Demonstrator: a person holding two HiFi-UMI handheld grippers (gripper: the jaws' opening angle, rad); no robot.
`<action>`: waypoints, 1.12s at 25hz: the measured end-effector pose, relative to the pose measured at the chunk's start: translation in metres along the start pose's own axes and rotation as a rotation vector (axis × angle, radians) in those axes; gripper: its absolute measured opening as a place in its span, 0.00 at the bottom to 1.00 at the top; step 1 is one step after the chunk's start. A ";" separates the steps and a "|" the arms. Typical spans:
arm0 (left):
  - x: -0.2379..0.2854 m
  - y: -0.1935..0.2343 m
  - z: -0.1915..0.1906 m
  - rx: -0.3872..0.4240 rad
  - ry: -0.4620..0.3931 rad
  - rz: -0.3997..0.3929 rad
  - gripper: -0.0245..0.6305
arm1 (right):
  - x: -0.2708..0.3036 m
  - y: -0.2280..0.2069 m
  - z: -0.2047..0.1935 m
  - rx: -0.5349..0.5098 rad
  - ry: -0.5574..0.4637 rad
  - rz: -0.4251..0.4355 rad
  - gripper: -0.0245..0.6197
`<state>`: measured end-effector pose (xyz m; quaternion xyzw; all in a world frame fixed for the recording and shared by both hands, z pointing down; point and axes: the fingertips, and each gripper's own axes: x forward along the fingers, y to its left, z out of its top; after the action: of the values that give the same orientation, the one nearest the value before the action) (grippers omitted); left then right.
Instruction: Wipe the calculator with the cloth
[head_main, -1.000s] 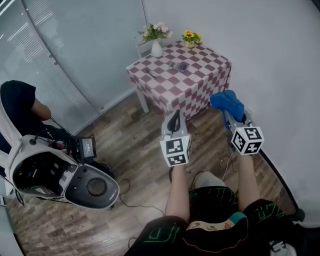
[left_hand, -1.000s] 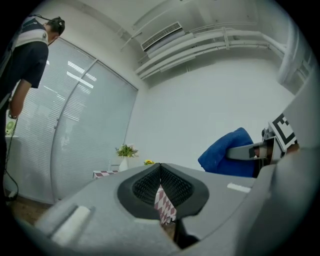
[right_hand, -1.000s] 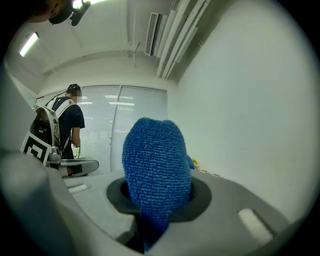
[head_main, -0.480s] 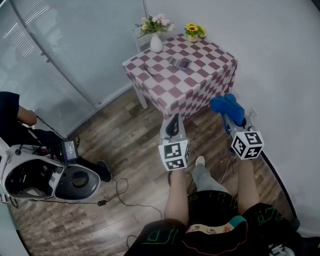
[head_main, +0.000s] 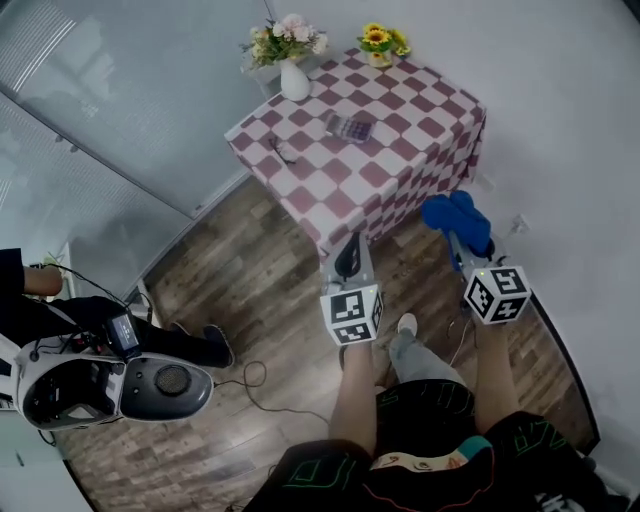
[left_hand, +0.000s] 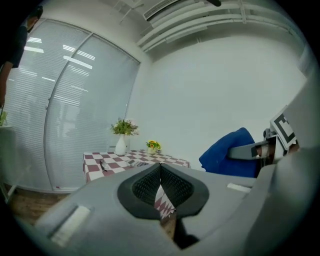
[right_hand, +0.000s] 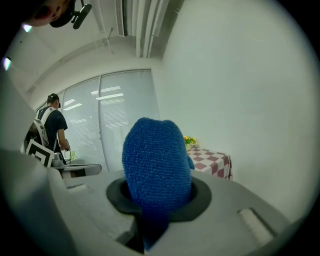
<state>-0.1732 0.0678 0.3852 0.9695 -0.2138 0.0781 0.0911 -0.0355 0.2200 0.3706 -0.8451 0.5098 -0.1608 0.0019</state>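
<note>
The calculator (head_main: 352, 128) lies dark and flat near the middle of the red-and-white checked table (head_main: 400, 170) at the top of the head view, well ahead of both grippers. My right gripper (head_main: 462, 233) is shut on a blue cloth (head_main: 455, 214), which bulges out of its jaws and fills the right gripper view as a blue cloth (right_hand: 156, 165). My left gripper (head_main: 347, 252) hangs over the wood floor in front of the table, shut with nothing between its jaws (left_hand: 160, 189). The table (left_hand: 107, 165) shows far off in the left gripper view.
A white vase of flowers (head_main: 293, 72) and a small pot of sunflowers (head_main: 381, 45) stand at the table's far edge; a thin dark object (head_main: 279, 150) lies near its left side. A person with equipment (head_main: 100, 375) is at the lower left; a cable (head_main: 262, 385) trails across the floor.
The view has closed in on the table, which now looks larger and nearer. Both grippers kept their pose and hold. The person with the equipment has slid toward the lower left.
</note>
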 end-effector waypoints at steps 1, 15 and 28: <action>0.012 -0.002 0.005 0.008 0.000 0.004 0.05 | 0.009 -0.010 0.005 0.009 -0.004 0.004 0.19; 0.120 -0.014 0.050 0.057 -0.046 0.028 0.05 | 0.100 -0.087 0.064 0.030 -0.068 0.056 0.19; 0.199 0.038 0.037 0.003 -0.013 0.073 0.05 | 0.192 -0.098 0.064 -0.004 -0.009 0.087 0.19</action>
<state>-0.0072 -0.0535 0.3928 0.9616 -0.2497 0.0756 0.0854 0.1488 0.0917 0.3783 -0.8229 0.5463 -0.1558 0.0097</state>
